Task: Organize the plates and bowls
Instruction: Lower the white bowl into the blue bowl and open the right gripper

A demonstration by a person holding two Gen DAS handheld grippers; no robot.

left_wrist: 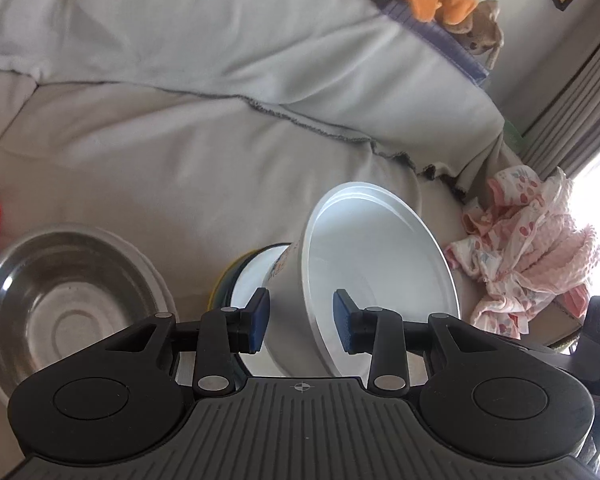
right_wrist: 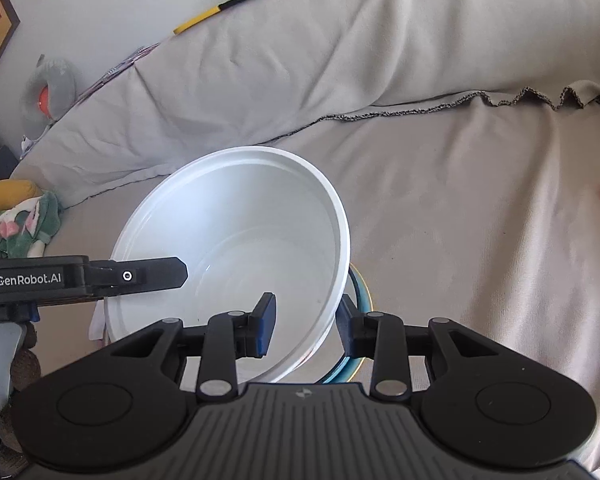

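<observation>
Left gripper (left_wrist: 300, 322): grips the white bowl (left_wrist: 380, 276) by its wall, one pad outside on the printed side, the other inside the mouth.
Right gripper (right_wrist: 306, 330): clamped on the same bowl's rim at the opposite side, one pad inside, one outside.
Bowl: held between both grippers, tipped so its mouth faces right in the left wrist view; its axis lies closer to level than upright.
Below it: a blue-rimmed plate (right_wrist: 360, 292) with a yellow edge, just under the bowl's base, on the sofa (left_wrist: 180, 160).
Key relation: plate lies directly beneath and slightly behind the bowl, so it likely needs righting, then lowering.
Farther left: steel bowl (left_wrist: 64, 304), well apart.
Far right: pink cloth (left_wrist: 528, 248).
</observation>
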